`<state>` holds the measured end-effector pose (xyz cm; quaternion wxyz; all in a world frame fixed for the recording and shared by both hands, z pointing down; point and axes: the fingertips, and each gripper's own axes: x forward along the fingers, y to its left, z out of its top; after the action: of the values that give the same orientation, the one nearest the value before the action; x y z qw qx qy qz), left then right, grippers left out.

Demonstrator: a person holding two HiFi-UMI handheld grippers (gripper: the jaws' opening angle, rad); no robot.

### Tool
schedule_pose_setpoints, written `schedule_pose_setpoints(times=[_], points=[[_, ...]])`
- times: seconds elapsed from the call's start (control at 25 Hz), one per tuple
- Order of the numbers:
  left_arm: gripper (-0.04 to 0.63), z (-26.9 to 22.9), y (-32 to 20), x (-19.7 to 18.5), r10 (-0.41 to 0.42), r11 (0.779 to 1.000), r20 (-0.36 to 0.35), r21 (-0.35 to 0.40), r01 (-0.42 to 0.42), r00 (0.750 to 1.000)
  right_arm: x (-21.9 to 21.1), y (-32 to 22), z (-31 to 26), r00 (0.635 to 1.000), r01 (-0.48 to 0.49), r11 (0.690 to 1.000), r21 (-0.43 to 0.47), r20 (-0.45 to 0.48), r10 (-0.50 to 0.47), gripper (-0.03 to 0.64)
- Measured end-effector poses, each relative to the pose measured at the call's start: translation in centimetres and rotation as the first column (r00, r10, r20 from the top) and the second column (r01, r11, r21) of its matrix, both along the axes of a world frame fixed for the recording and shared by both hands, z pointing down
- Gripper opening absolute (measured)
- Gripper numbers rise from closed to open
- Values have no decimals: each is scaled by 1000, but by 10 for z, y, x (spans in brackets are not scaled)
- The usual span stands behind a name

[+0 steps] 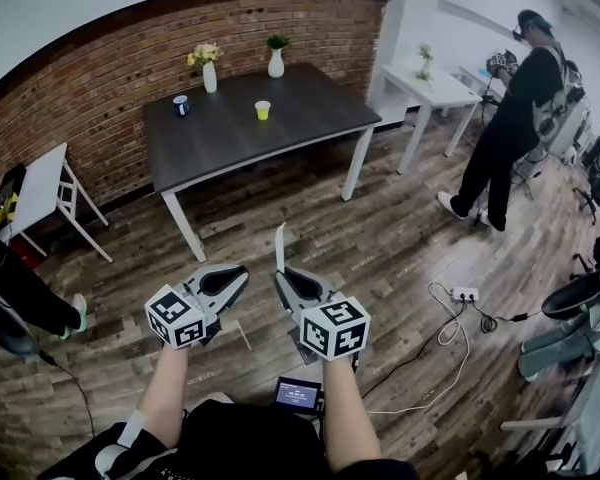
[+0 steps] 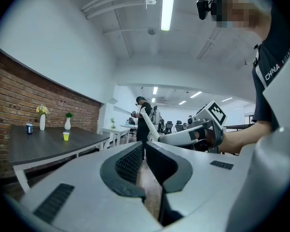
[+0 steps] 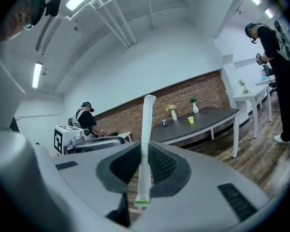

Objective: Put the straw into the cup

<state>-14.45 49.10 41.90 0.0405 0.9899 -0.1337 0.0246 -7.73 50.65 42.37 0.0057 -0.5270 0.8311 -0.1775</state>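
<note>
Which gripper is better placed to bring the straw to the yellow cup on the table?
Right: the right gripper holds the white paper-wrapped straw upright; the left gripper is shut and empty.

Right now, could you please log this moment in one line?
right gripper: shut on straw | left gripper: shut, empty | yellow cup: on table

A brick wall backs a dark worktop on wood-plank floor, a white table nearby, strip lights overhead.
</note>
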Motion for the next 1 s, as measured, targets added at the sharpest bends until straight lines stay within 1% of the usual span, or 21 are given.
schedule_pose_setpoints(times=[0.16, 0.28, 0.52, 0.76, 1.0], points=[[29, 9, -2, 6, -14, 1000, 18, -13, 14, 1000, 11, -2, 7, 1000, 11, 1000, -9, 11, -10, 51], [29, 11, -12, 6, -27, 999, 18, -26, 27, 999, 16, -10, 8, 1000, 13, 1000, -12, 22, -12, 51], [29, 20, -38, 14, -20, 999, 23, -48, 21, 1000, 24, -35, 18, 999, 6, 999, -37, 31, -5, 51], [29, 31, -90, 20, -3, 997, 14, -72, 4, 1000, 35, -80, 29, 999, -22, 997, -68, 24, 24, 51], [29, 31, -170, 12, 19, 997, 12, -76, -18, 1000, 36, -153, 25, 998, -63, 994, -84, 14, 65, 51]])
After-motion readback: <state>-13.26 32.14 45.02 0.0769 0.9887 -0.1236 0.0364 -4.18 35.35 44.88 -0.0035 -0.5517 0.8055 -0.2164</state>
